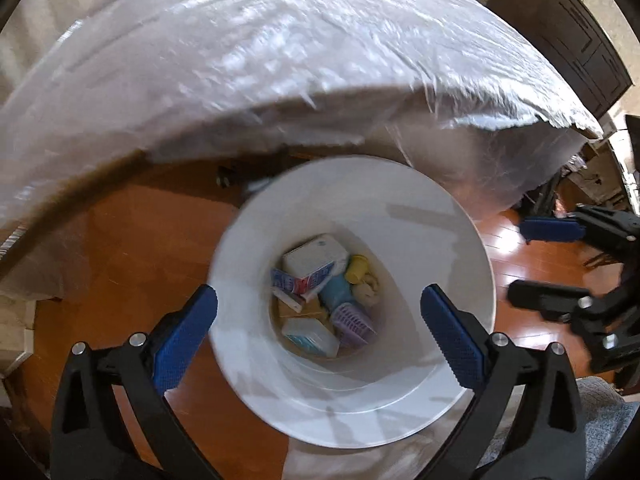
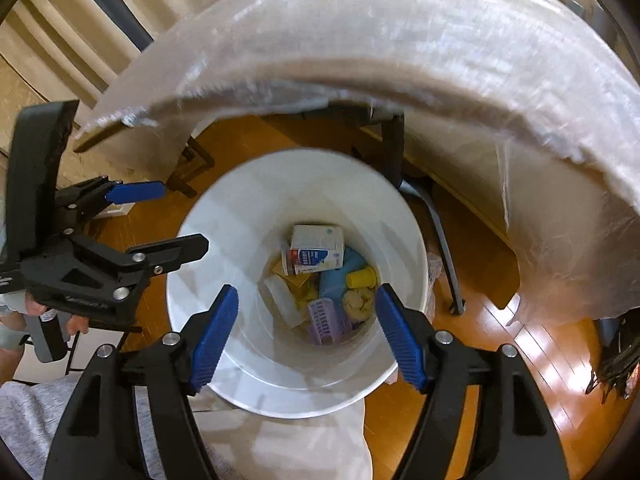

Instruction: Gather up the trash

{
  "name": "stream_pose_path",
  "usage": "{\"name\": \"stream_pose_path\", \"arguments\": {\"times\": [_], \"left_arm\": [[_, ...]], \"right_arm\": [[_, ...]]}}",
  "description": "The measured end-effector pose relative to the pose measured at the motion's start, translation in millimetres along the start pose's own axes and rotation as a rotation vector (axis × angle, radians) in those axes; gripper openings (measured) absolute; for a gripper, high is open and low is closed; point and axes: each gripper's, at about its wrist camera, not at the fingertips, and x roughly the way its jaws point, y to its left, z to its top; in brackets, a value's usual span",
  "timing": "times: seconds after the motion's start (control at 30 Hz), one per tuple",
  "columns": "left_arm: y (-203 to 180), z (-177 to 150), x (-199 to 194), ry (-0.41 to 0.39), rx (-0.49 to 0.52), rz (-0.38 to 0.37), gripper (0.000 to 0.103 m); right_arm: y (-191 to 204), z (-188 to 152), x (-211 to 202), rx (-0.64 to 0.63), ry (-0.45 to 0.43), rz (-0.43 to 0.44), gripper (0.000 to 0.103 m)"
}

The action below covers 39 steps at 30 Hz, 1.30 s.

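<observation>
We held both claws, left point(image 1: 319, 334) and right point(image 2: 307, 334), spread wide and empty over the bin point(image 1: 400, 208) at frame centre, trash point(image 1: 320, 272) lying at its bottom, and judged clearing straight up wisest.

— Can you read anything on the trash from where you stand?
— Not really. The white carton point(image 2: 317, 247) in the bin point(image 2: 224, 216) has red and blue print, but it is too blurred for you to make out a word. Nothing else carries lettering.
</observation>
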Motion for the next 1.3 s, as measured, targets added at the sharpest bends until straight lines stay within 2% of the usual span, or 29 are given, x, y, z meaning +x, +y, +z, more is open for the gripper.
{"name": "stream_pose_path", "arguments": {"times": [0.07, 0.13, 0.2, 0.27, 0.3, 0.37, 0.5, 0.57, 0.67, 0.77, 0.93, 1.1, 1.3], "left_arm": [[-1, 3, -21, -0.037, 0.016, 0.033, 0.102], [-6, 11, -58, -0.132, 0.032, 0.024, 0.102], [-4, 24, -94, -0.221, 0.038, 0.022, 0.102], [1, 41, -127, -0.320, 0.041, 0.028, 0.102], [7, 54, -140, -0.374, 0.035, 0.046, 0.102], [13, 80, -144, -0.427, 0.014, 0.077, 0.102], [50, 137, -121, -0.421, -0.061, 0.132, 0.102], [73, 167, -97, -0.392, -0.123, 0.191, 0.102], [102, 199, -69, -0.364, -0.195, 0.223, 0.102], [128, 217, -46, -0.336, -0.243, 0.256, 0.102], [161, 225, -21, -0.280, -0.303, 0.273, 0.102], [183, 225, -10, -0.257, -0.342, 0.304, 0.102], [186, 231, -2, -0.248, -0.339, 0.303, 0.102]], "right_arm": [[0, 4, -18, -0.003, -0.036, -0.004, 0.070], [0, 13, -47, -0.007, -0.107, 0.000, 0.071], [-5, 28, -79, -0.005, -0.204, -0.002, 0.079], [-16, 47, -102, 0.005, -0.291, -0.050, 0.094], [-22, 56, -109, 0.012, -0.324, -0.073, 0.097], [-41, 82, -116, 0.042, -0.377, -0.130, 0.099], [-92, 144, -101, 0.096, -0.400, -0.271, 0.099], [-114, 165, -87, 0.128, -0.373, -0.315, 0.099], [-156, 198, -65, 0.209, -0.334, -0.330, 0.099], [-195, 222, -48, 0.277, -0.317, -0.373, 0.099], [-229, 241, -32, 0.310, -0.292, -0.418, 0.099], [-247, 255, -25, 0.301, -0.288, -0.460, 0.099], [-254, 260, -22, 0.300, -0.293, -0.479, 0.099]]}}
